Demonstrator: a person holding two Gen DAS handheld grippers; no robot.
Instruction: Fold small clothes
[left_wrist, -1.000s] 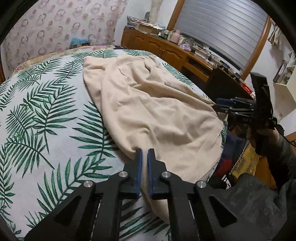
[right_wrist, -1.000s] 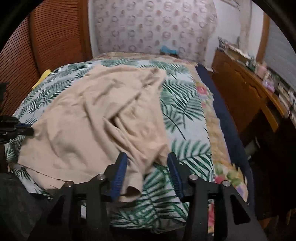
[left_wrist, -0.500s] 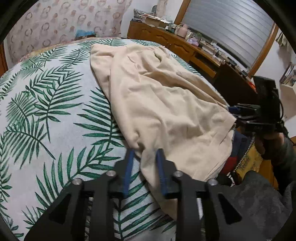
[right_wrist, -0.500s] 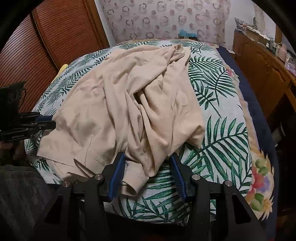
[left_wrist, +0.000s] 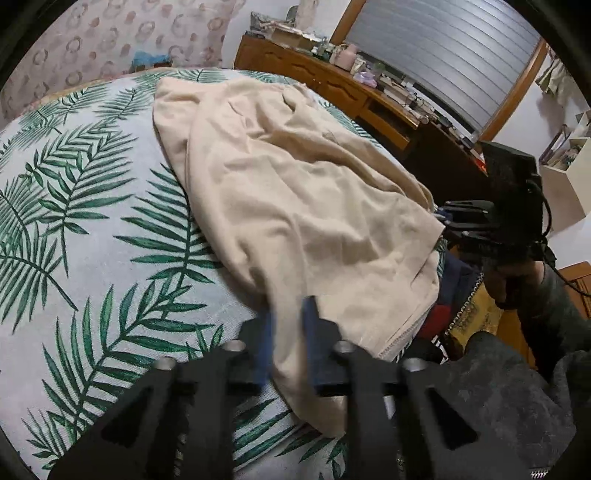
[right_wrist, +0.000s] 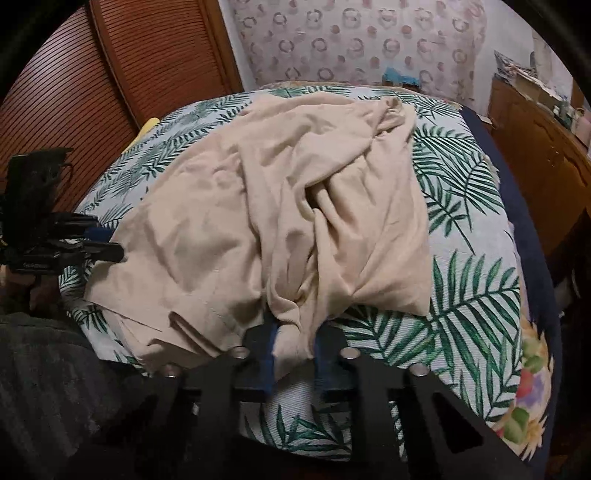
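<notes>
One garment: a single crumpled beige garment is seen lying on the palm-leaf bedspread, reaching from the far middle of the bed to its near edge.
Two grippers: the left gripper and the right gripper are each set at the near hem of the garment, the left one at its left corner, the right one at its right side.
Left gripper state: its jaws have just been closing; a fold of the beige cloth is pinched between the blue pads, which are blurred in the left wrist view.
Right gripper state: its jaws have just been closing as well; a bunched fold of the cloth is clamped between them.
Left wrist view only: a wooden sideboard crowded with small items is shown at the far right, with a slatted blind above it, and the right gripper is seen from the side at the garment's right edge, held by a hand in a dark sleeve.
Right wrist view only: a ribbed wooden door is shown at the far left, the left gripper is seen touching the garment's left corner, and a dark blue strip and floral border are shown along the bed's right edge.
Both views: one patterned wall behind the bed.
</notes>
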